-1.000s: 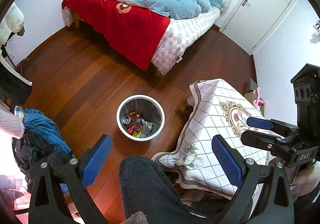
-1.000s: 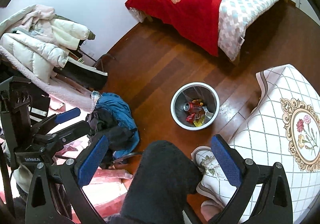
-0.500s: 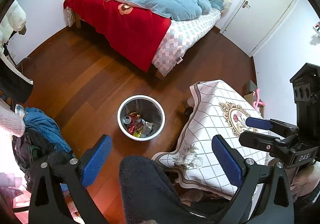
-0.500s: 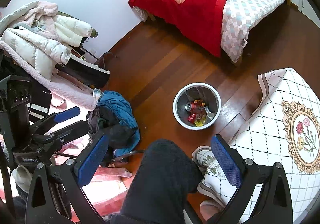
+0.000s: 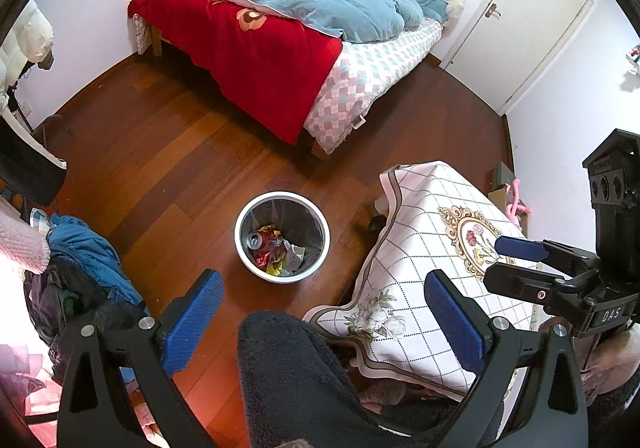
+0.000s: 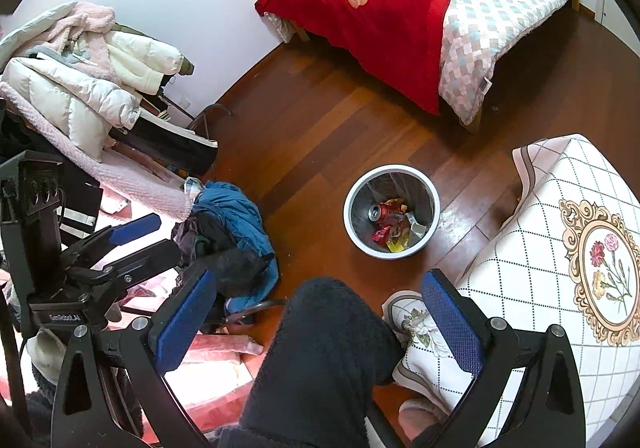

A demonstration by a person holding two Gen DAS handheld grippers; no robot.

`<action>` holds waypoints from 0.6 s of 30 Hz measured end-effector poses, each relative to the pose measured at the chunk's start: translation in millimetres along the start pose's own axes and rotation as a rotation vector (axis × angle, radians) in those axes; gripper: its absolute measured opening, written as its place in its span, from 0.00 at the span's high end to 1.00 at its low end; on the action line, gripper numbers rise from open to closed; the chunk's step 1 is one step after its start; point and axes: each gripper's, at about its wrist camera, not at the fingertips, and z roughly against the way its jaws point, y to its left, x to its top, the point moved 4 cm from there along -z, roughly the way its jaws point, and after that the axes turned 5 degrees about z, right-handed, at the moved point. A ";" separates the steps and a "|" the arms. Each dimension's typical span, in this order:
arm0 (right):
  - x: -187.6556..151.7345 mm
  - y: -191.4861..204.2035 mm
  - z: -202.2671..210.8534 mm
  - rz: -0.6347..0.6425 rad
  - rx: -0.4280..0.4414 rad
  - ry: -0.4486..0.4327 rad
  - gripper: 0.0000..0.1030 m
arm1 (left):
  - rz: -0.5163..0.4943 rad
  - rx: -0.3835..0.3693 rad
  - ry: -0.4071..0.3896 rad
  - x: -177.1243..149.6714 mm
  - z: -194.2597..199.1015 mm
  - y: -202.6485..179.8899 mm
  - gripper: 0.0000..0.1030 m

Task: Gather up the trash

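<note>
A white-rimmed trash bin (image 5: 318, 224) stands on the wooden floor, also in the right wrist view (image 6: 431, 204). Inside lie a red can (image 5: 262, 239), wrappers and crumpled paper (image 5: 295, 255). My left gripper (image 5: 320, 310) is open and empty, held high above the floor near the bin. My right gripper (image 6: 318, 312) is open and empty too. Each gripper shows in the other's view: the right one (image 5: 516, 264) at the right edge, the left one (image 6: 140, 244) at the left. A dark-trousered knee (image 5: 296, 368) sits between the fingers.
A table with a white floral checked cloth (image 5: 440, 248) stands right of the bin. A bed with red blanket and blue duvet (image 5: 280, 32) is beyond. A clothes pile (image 6: 228, 232) and jackets (image 6: 80, 80) lie left. A white door (image 5: 520, 20) is at the back right.
Both views have drifted slightly; the bin and room shift a little in frame. Both grippers stay open and empty.
</note>
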 end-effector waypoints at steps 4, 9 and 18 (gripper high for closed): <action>0.6 0.3 2.6 -0.002 0.000 -0.005 0.00 | -0.003 -0.002 0.000 0.8 1.2 0.4 0.00; 1.6 2.3 3.6 0.003 0.001 -0.005 0.00 | -0.004 -0.004 -0.003 0.7 4.0 -1.6 0.00; 1.9 3.4 3.8 0.005 0.001 -0.005 0.00 | -0.012 -0.007 -0.007 0.4 8.2 -9.7 0.00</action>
